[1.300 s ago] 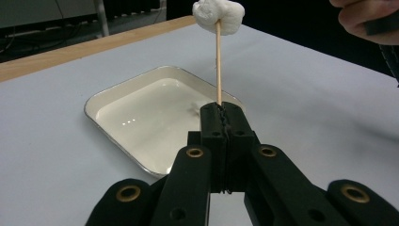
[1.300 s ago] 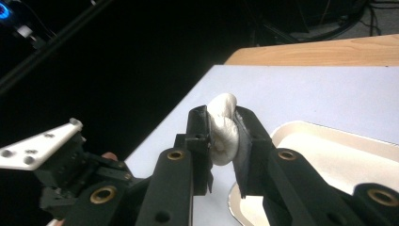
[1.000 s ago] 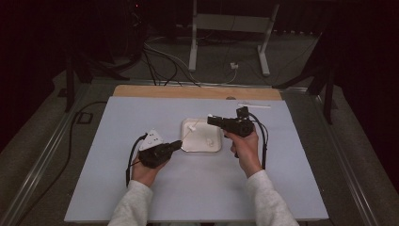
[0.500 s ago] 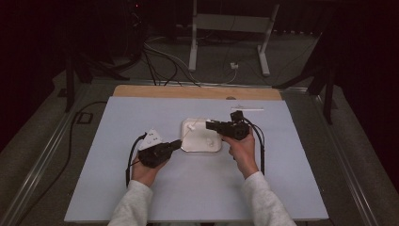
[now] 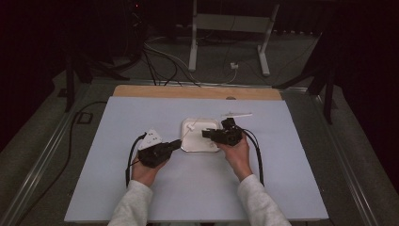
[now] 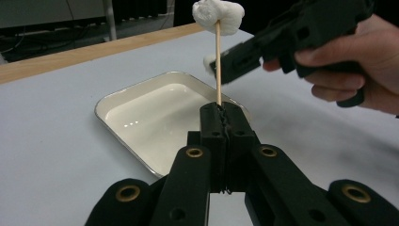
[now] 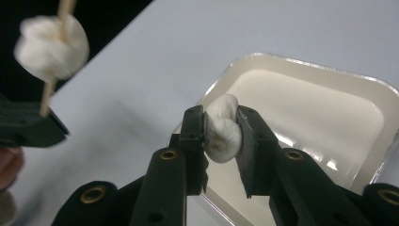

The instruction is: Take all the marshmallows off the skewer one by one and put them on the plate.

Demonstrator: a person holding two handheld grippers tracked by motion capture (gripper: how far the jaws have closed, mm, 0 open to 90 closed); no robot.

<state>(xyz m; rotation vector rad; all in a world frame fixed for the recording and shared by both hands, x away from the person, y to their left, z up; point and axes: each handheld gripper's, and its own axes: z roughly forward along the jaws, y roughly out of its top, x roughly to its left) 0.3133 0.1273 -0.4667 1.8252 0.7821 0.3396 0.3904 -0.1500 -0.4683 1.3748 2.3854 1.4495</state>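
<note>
Since earlier frame your right gripper [image 7: 221, 134] drops toward tray [image 5: 190, 146], pinching marshmallow [image 7: 221, 129]; left gripper [image 6: 221, 117] clamps skewer [image 6: 218, 61] upright for threading.

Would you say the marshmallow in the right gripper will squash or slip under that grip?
Probably squashes: the marshmallow bulges between the right gripper's pads. Likely light and rather tacky than slippery, so it should stay put.

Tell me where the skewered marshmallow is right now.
The skewered marshmallow tops the skewer clamped upright in the left gripper, above the tray.
</note>
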